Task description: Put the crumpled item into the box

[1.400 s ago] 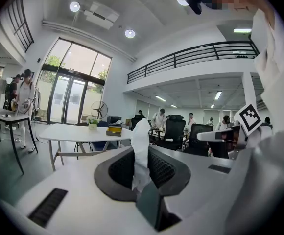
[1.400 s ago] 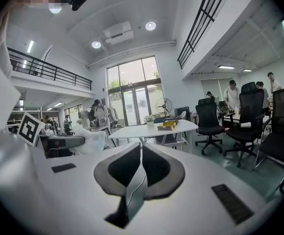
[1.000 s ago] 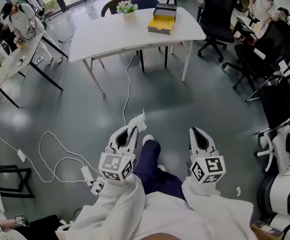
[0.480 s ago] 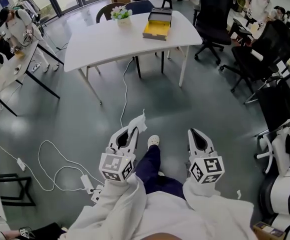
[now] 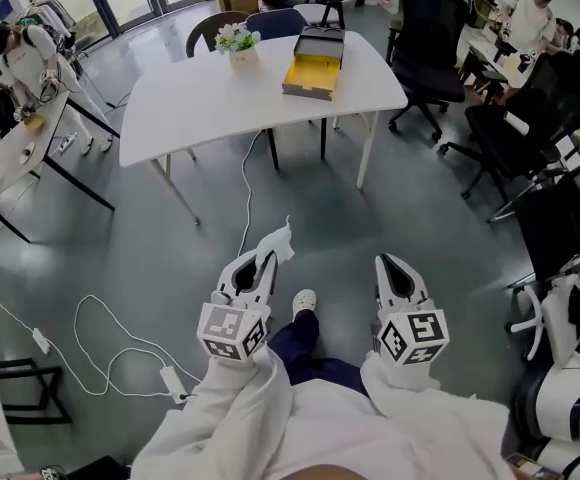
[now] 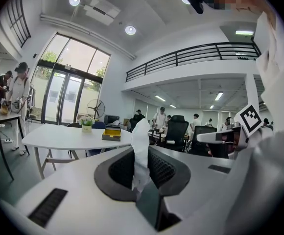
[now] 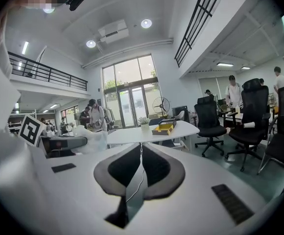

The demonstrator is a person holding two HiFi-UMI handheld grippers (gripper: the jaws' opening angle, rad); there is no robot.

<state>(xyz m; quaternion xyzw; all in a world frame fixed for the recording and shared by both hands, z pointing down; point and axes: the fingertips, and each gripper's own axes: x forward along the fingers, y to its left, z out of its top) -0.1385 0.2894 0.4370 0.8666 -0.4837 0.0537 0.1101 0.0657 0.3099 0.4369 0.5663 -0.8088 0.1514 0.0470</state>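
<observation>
White crumpled tissue point(image 5: 278, 241), tip forward, clamped along left gripper point(image 5: 265, 260); right gripper point(image 5: 388, 263) jaws together.

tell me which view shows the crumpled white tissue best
The left gripper view: the tissue stands tall and close in the middle, pinched between the jaws. The head view shows only a small white tip past the left gripper; the right gripper view shows a small pale lump at its left.
</observation>
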